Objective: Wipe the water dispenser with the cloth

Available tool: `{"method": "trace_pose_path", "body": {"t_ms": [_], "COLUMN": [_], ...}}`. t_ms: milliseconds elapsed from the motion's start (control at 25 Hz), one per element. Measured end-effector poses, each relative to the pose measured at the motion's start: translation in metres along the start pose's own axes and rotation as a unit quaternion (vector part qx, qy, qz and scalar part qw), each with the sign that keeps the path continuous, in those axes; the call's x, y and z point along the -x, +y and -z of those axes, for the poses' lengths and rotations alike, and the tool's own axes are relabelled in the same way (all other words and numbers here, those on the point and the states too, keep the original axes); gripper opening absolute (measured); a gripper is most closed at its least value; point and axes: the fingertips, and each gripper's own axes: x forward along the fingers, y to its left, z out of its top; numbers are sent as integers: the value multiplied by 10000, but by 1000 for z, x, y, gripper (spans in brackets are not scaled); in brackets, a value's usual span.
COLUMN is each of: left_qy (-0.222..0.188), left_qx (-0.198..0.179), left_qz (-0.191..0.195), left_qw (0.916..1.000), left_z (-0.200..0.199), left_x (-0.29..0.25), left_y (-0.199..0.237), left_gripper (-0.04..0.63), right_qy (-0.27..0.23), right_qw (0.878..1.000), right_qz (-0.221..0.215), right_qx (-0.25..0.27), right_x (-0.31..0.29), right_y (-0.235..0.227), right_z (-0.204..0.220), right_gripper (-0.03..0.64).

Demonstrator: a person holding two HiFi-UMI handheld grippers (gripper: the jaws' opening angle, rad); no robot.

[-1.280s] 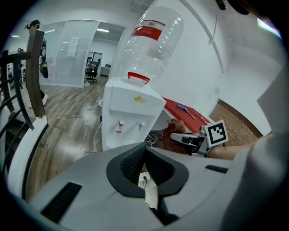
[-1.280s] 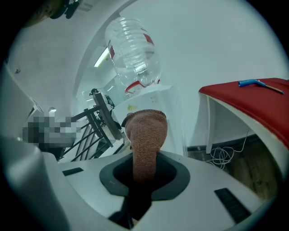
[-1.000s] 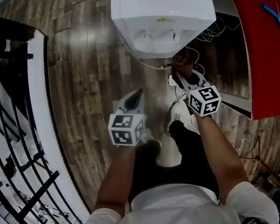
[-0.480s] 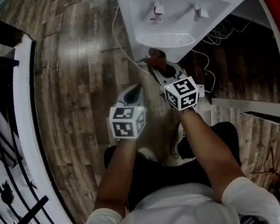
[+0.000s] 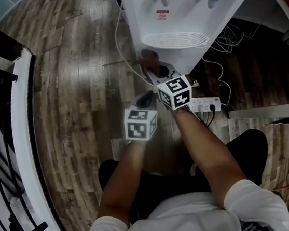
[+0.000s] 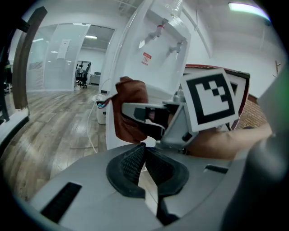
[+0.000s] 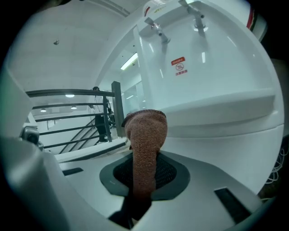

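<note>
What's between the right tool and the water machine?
The brown cloth, pinched in the right tool, reaching toward the water dispenser. Right gripper view shows it.

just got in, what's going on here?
A person holds a hand-held gripper in each hand, facing a white water dispenser. The right hand-held gripper is shut on a reddish-brown cloth, held up to the dispenser's lower front, below the drip tray; contact can't be confirmed. The left hand-held gripper is shut and empty, just beside the right one.
</note>
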Motion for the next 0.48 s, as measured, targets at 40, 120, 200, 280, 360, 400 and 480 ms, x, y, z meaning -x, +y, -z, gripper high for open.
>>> {"method": "trace_pose_path", "body": {"t_ms": [40,120,200,280,360,400,480], "left_qy": [18,16,-30,-21,93,142,189], "left_qx": [-27,-57,-8,158,293,339,357], "left_qz": [53,150,171,107,-4,-46,-27], "left_qw": [10000,9999,9998,9998,9995,9993,9992], "left_z": [4,9,12,23,38,43,48], "left_x": [-3,-8,-10,-10,-12,-13,-16], "left_y": [-1,-2,3,15,29,33,32], "left_gripper": [-11,-11,-11,-11,-11,-11,-11], "right_qy": [18,70,101,129,113,93,61], "right_qw": [9999,9995,9987,9980,9980,9981,9981], "right_qz": [-47,-130,-206,-232,-216,-198,-146], "right_qx": [87,288,452,571,588,579,595], "right_x": [-6,-15,-19,-21,-22,-21,-17], "right_y": [4,10,11,8,3,0,-6], "right_z": [0,-1,-3,-3,-4,-4,-2], "right_gripper": [58,58,58,58,58,58,58]}}
